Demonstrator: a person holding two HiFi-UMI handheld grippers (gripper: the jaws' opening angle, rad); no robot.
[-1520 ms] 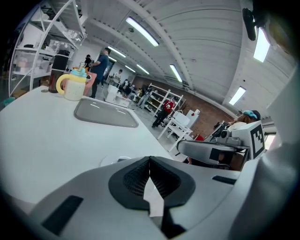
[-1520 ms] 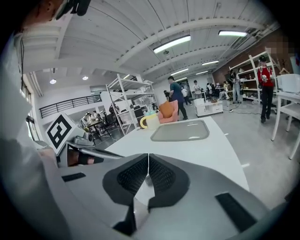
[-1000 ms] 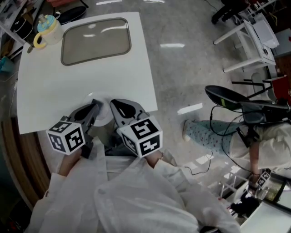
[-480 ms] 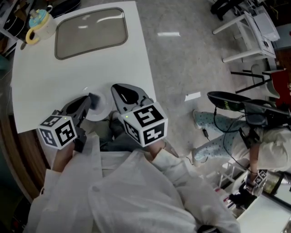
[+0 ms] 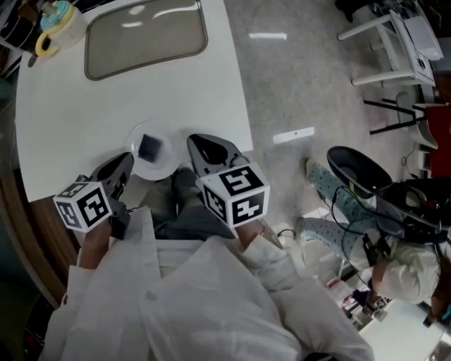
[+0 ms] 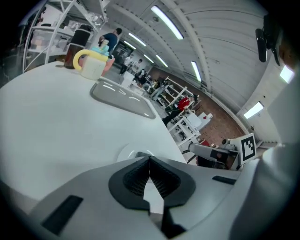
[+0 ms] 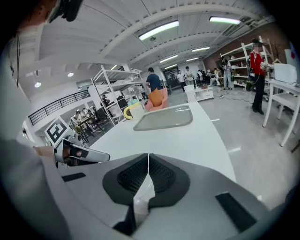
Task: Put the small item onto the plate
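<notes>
Left gripper (image 5: 127,159): jaws pressed fully together in its own view (image 6: 150,159), ribbed pads meeting along one seam, nothing between them. Right gripper (image 5: 196,142): same condition, jaws closed tip to tip (image 7: 148,157) and empty. From the head view both grippers point away from the person toward the near edge of the white table (image 5: 84,113), one on each side of the plate (image 5: 163,168). Left tips lie just beside the plate's near-left rim and right tips just beside its right rim; contact with the rim cannot be determined for either. Small item (image 5: 149,147): a dark, squarish piece lying on the plate, toward its far-left part, clear of both grippers. The plate is small, round and white, set close to the table's near edge; its rim also shows just above the closed jaws in the left gripper view (image 6: 124,151). Grey tray (image 5: 144,41) sits at the far end of the table, well apart from the plate. Mug with a yellow handle (image 5: 55,21) stands at the far-left corner, just beside the tray. A second person in patterned trousers (image 5: 331,190) sits on the floor side, right of the table.
</notes>
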